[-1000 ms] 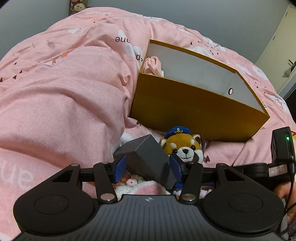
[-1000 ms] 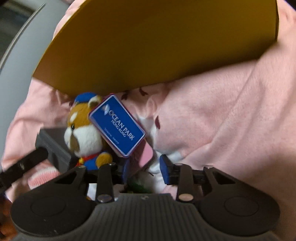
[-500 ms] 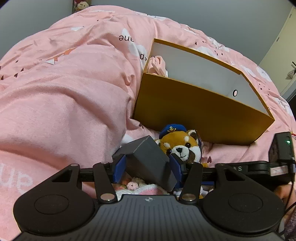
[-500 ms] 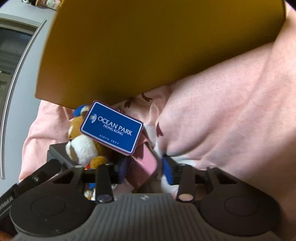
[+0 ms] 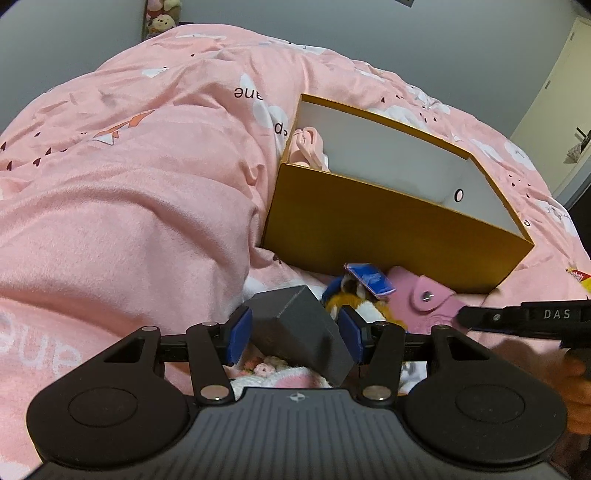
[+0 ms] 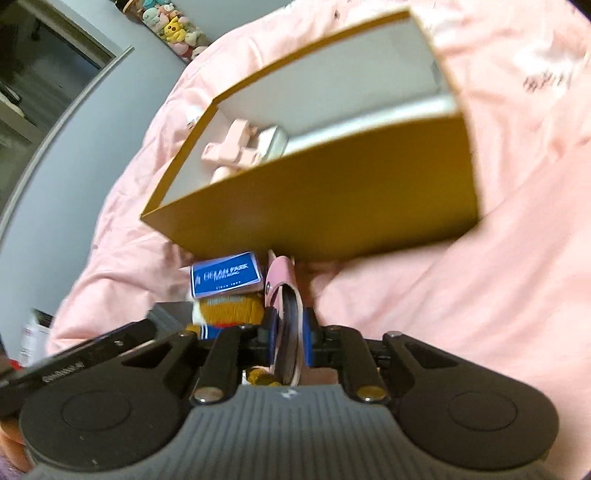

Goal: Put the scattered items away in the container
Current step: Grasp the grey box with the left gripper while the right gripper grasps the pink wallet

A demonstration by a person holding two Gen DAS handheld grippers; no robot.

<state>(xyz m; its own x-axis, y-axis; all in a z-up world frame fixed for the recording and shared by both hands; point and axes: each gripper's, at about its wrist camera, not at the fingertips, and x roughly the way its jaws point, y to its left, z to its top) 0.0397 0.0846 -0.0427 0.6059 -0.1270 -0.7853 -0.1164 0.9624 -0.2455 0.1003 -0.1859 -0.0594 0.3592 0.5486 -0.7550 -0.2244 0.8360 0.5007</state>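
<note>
My left gripper [image 5: 293, 338] is shut on a dark grey box [image 5: 299, 334], held just above the bedding in front of the yellow cardboard box [image 5: 388, 236]. My right gripper [image 6: 290, 341] is shut on a pink snap pouch [image 6: 286, 314], which also shows in the left wrist view [image 5: 421, 302]. A red panda plush [image 5: 354, 302] with a blue Ocean Park tag [image 6: 226, 279] hangs beside the pouch. The yellow box [image 6: 325, 206] holds a pink item [image 6: 231, 147] and a white item [image 6: 275, 142]. A pink and white knitted thing [image 5: 280, 376] lies under the left gripper.
A pink duvet [image 5: 129, 206] covers the bed in soft humps left of the yellow box. Stuffed toys [image 6: 173, 26] sit on a far shelf. A cream door [image 5: 554, 110] stands at the right. A yellow packet [image 5: 580, 275] lies at the right edge.
My right gripper has closed on the pink pouch and lifted it, and the plush has risen with it and turned. The left gripper has kept hold of the grey box and backed slightly away.
</note>
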